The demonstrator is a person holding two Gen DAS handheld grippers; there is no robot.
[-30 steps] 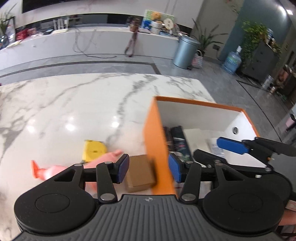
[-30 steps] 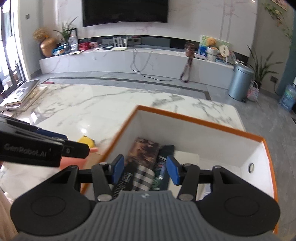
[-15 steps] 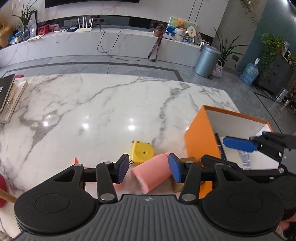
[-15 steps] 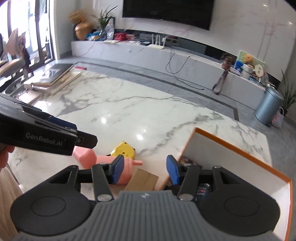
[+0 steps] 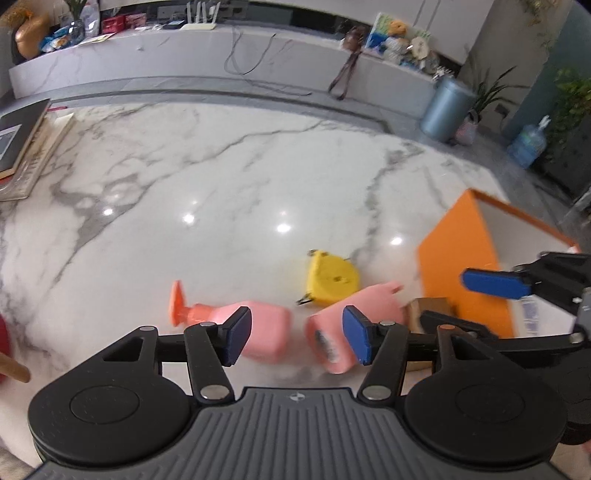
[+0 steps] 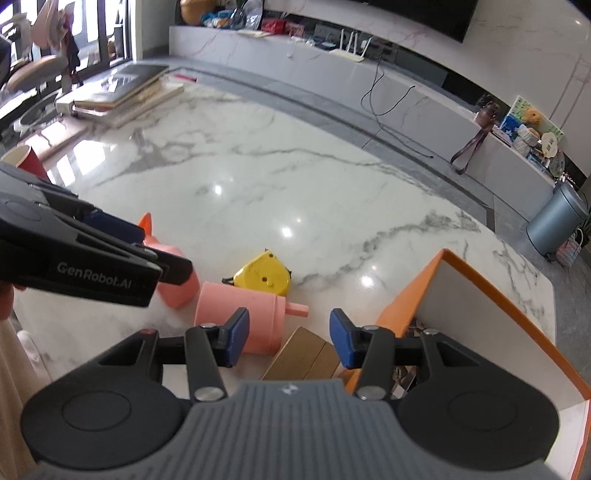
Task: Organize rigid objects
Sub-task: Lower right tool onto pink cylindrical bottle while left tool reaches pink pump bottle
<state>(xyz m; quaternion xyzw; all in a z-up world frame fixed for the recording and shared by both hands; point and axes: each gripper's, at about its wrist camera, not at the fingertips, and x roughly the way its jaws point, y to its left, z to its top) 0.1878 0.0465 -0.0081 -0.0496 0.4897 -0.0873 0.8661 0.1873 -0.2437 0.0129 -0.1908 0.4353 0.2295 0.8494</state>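
Two grippers, left gripper (image 5: 297,339) and right gripper (image 6: 289,341), hang open and empty over the table (image 6: 258,177). The pink bottles (image 6: 240,317) lie beside the orange box (image 6: 413,299); being round, one may roll away if nudged.

A glossy white marble counter (image 6: 258,177) mirrors ceiling lights. Beyond it runs grey tiled floor (image 6: 369,122), a long low marble shelf (image 6: 406,92) under a dark television (image 6: 424,14), and a steel bin (image 6: 557,225).
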